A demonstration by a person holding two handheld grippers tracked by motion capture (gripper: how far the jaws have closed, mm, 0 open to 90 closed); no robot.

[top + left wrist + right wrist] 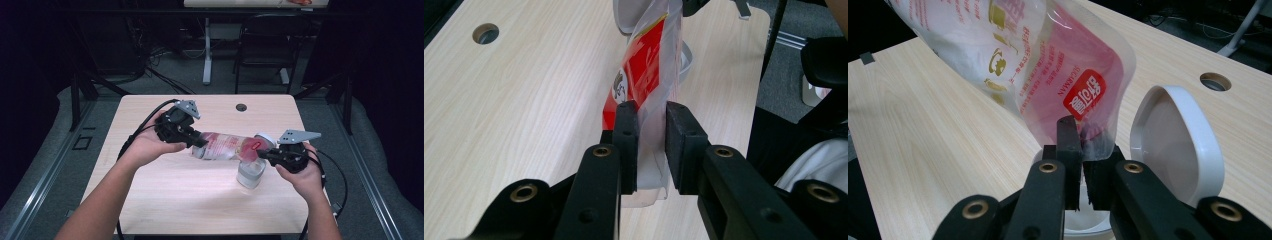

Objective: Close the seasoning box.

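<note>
One pouch (225,146) between two clamped tools, left tool (199,141), right tool (263,154), above one jar (250,173)

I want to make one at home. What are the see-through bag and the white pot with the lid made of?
The clear red-printed pouch looks like thin glossy plastic film: it creases and shines. The translucent white container and its round white flip lid look like smooth, stiff plastic, probably moulded.

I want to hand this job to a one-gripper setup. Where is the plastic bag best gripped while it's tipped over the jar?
Judging by its pose, grip the plastic bag at its flat sealed end, coming from the side: the left gripper pinches that thin edge now. The right gripper clamps the other end above the open jar.
</note>
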